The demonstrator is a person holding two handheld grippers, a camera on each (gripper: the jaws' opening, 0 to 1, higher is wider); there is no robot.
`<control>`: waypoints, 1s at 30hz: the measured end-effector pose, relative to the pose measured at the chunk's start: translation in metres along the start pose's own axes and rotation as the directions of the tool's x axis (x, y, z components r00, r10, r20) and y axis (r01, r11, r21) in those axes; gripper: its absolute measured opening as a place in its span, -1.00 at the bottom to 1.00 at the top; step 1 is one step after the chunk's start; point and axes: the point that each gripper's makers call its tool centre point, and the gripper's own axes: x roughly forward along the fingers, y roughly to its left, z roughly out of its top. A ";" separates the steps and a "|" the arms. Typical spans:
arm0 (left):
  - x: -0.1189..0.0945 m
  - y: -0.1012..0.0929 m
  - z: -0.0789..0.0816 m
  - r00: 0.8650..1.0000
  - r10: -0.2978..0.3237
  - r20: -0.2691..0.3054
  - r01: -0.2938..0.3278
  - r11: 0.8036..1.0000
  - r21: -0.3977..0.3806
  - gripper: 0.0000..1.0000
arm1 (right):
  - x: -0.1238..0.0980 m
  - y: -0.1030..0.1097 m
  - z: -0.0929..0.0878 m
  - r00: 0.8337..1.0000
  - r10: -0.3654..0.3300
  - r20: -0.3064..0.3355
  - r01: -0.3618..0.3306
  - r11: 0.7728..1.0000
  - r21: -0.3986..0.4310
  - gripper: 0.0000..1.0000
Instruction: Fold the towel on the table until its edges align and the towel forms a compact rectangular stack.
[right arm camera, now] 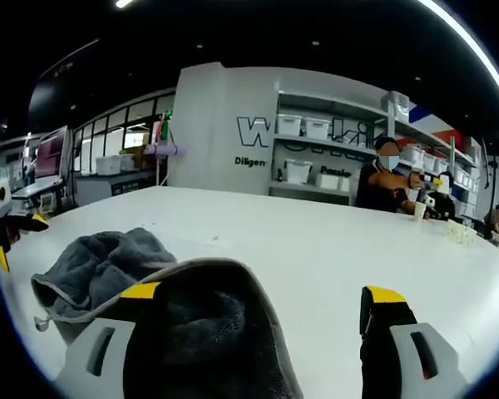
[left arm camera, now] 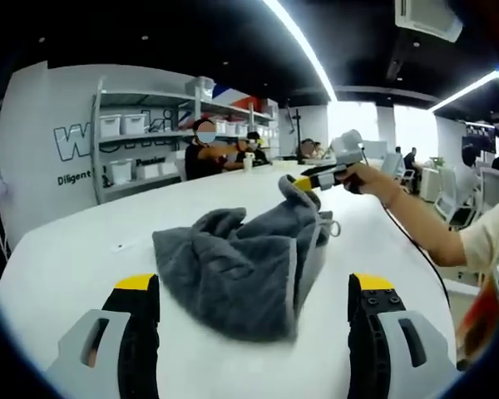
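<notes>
Left gripper view: right claw [left arm camera: 303,182] pinching the grey towel [left arm camera: 241,270] corner, lifted above the white surface [left arm camera: 75,258]; left claw [left arm camera: 254,291] spread, its tips cut off.

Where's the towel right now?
The grey towel lies crumpled on the white table, midway ahead of the open left gripper in the left gripper view; the right gripper lifts its far corner.

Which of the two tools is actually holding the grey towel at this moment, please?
The right tool, which pinches a raised corner of the grey towel above the white table. The left tool stands open and apart from the cloth.
</notes>
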 end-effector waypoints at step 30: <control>0.059 -0.017 -0.018 0.998 0.044 -0.054 -0.043 0.999 0.033 -0.26 | -0.007 0.015 0.010 0.996 0.082 0.046 -0.084 0.995 0.051 0.92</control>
